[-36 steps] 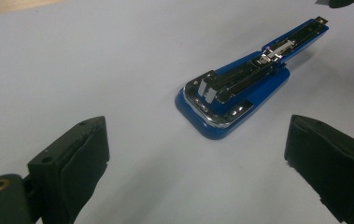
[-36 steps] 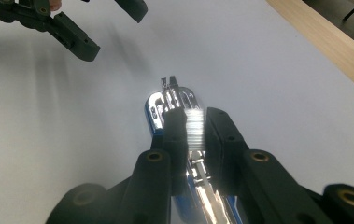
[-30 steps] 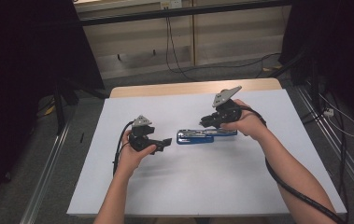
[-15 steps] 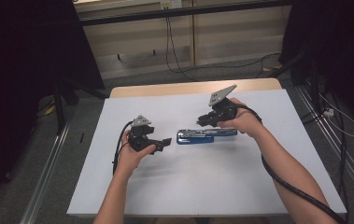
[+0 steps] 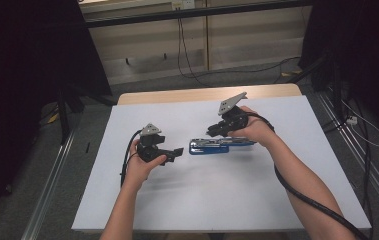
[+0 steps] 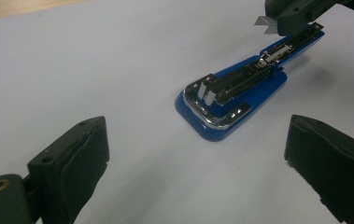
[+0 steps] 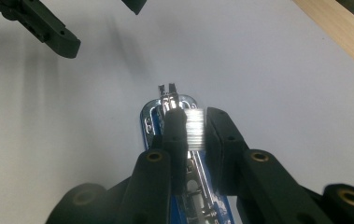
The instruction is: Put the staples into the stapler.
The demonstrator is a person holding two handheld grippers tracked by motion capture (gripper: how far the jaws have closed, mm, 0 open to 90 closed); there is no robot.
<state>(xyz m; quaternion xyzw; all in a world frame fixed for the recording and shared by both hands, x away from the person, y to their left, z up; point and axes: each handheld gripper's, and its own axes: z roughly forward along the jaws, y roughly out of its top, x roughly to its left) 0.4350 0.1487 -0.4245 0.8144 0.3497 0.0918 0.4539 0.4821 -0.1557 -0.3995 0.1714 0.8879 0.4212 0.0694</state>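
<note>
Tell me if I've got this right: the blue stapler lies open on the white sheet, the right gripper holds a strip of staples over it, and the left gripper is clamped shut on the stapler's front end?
Not quite. The left gripper isn't clamped on the blue stapler; the left gripper view shows its jaws wide open, short of the front end and touching nothing. The rest holds: the right gripper pinches a strip of staples above the opened stapler on the white sheet.

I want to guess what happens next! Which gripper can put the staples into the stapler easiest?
Probably the right gripper: it holds the staples just above the open stapler. The left gripper is open, empty and short of it.
</note>
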